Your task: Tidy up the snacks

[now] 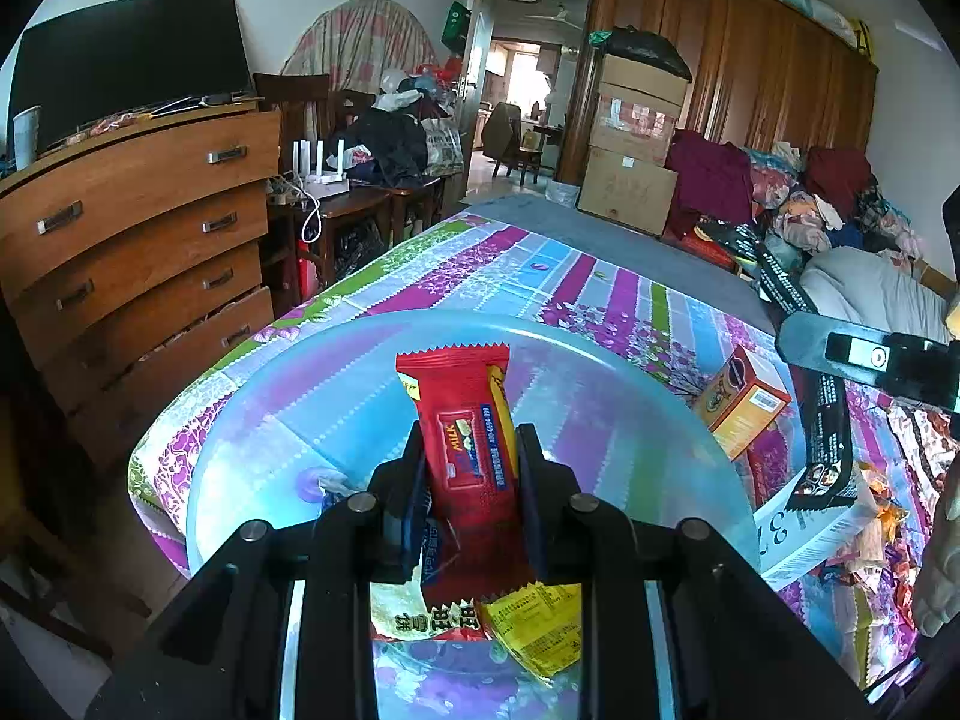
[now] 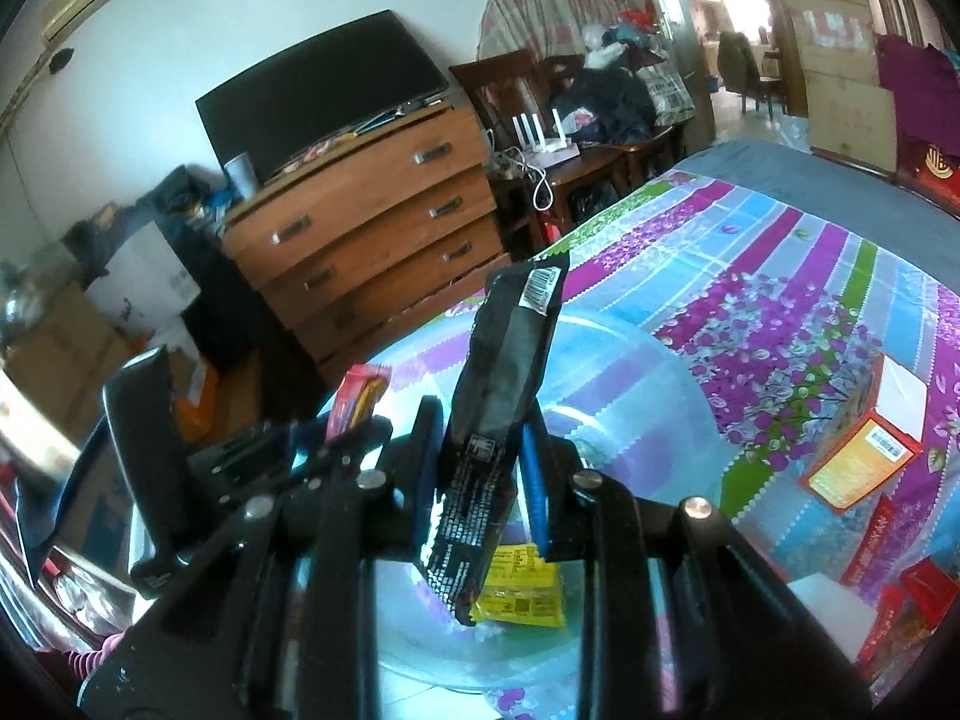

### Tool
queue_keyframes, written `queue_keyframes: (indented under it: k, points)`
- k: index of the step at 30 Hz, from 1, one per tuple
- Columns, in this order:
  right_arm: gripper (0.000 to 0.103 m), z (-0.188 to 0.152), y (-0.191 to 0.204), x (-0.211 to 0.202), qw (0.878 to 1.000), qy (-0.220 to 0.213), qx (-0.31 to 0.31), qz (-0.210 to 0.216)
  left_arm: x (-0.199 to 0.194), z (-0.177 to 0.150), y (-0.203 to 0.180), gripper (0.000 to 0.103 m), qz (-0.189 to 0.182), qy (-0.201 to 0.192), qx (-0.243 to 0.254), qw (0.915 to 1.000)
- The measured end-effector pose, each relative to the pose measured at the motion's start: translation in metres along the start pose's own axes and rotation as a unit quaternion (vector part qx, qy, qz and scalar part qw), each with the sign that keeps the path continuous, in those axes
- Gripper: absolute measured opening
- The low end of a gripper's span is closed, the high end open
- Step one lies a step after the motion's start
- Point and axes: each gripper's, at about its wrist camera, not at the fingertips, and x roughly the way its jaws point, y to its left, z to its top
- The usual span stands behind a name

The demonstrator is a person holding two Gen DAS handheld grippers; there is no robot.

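Left gripper [image 1: 469, 456] clamped on a red foil snack packet [image 1: 465, 450] with a blue-and-white label, packet standing upright between the two black fingers [image 1: 408, 468], pads pressing both long edges; held above a clear, pale-blue round plastic basin [image 1: 630, 396] resting on a bedspread [image 1: 600, 288] patterned in purple, blue and green stripes with flowers; down inside the basin, under the gripper, a yellow printed wrapper [image 1: 540, 630] and a pale packet with dark characters [image 1: 414, 618], lying flat, touching each other.

Right gripper [image 2: 480, 450] closed narrowly on a long black snack packet [image 2: 498, 396] bearing a white barcode near its top, packet tilted slightly, its lower end hanging over the same clear basin [image 2: 672, 396], above the yellow wrapper [image 2: 522, 588]; blue pads [image 2: 537, 498] tight against the packet's sides.

Just right of the basin on the bedspread, an orange-and-yellow cardboard box [image 1: 741, 402], lying tilted; near it a white carton with large dark numerals [image 1: 810, 531], a black packet [image 1: 825, 450] resting on top; loose bright wrappers scattered beyond, too jumbled to tell apart.

Beside the bed, a brown wooden chest of drawers [image 1: 150, 228] with metal handles, a dark flat screen [image 1: 132, 60] standing on it.
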Motion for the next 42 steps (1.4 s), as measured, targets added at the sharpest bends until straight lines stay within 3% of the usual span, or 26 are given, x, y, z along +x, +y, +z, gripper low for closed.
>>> queue_keyframes:
  k: [42]
  points:
    - [0.025,-0.002,0.007,0.027,1.000,0.018,-0.007,0.007,0.010,-0.001,0.009,0.027,0.004,0.012,-0.011,0.9999]
